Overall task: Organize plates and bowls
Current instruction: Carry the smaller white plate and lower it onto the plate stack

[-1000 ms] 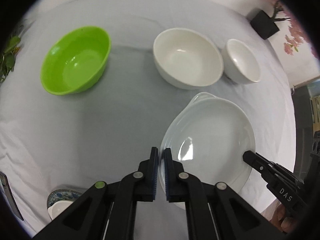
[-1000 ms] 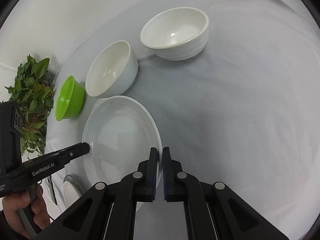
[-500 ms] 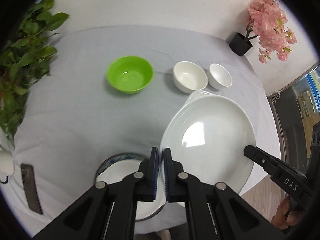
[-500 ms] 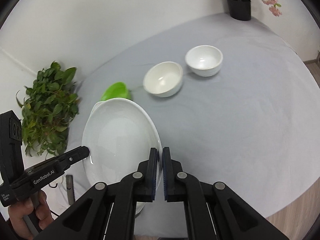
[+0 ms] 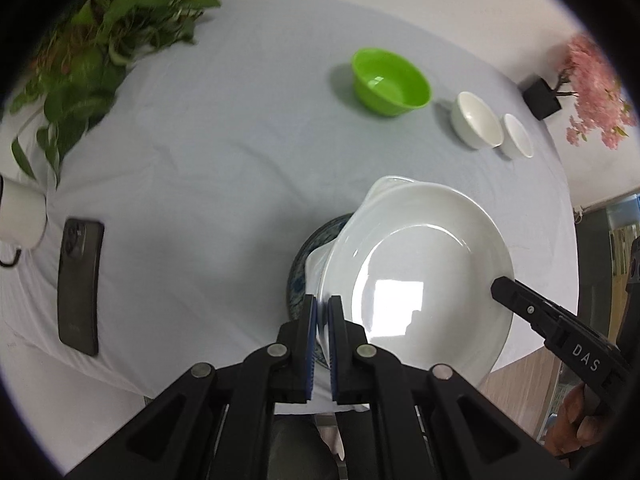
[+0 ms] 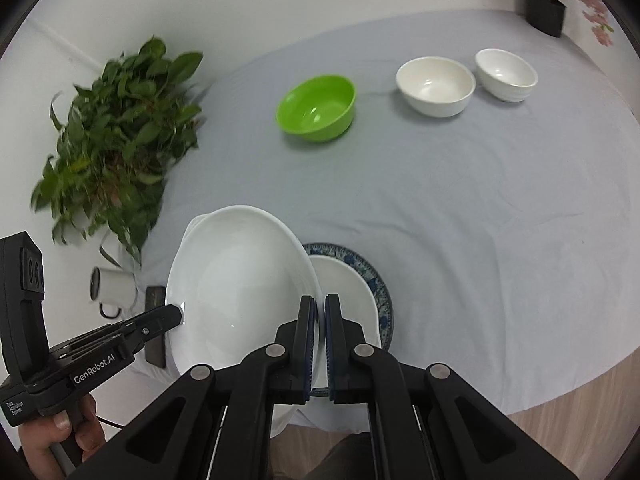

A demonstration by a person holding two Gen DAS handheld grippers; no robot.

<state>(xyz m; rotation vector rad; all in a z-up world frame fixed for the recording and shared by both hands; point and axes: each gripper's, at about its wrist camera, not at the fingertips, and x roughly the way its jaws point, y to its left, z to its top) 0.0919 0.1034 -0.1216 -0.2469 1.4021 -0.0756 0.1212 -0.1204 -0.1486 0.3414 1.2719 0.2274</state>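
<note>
Both grippers hold a stack of large white plates (image 5: pixel 420 276) by opposite rims, lifted above the table. My left gripper (image 5: pixel 321 312) is shut on its left rim; my right gripper (image 6: pixel 320 308) is shut on its right rim (image 6: pixel 240 280). Under the stack lies a blue-patterned plate (image 6: pixel 380 284) with a white plate (image 6: pixel 344 284) on it, near the table's front edge. A green bowl (image 6: pixel 316 106), a larger white bowl (image 6: pixel 436 86) and a smaller white bowl (image 6: pixel 506 74) stand in a row at the far side.
The table has a grey cloth (image 6: pixel 480 200). A leafy plant (image 6: pixel 116 140), a white mug (image 6: pixel 112 286) and a dark phone (image 5: pixel 80 284) are at the left. A black pot with pink flowers (image 6: pixel 546 12) stands at the far right corner.
Both grippers have lifted the white plates off the table and carried them back toward the near edge, over the blue-patterned plate. The bowls now look farther away.
</note>
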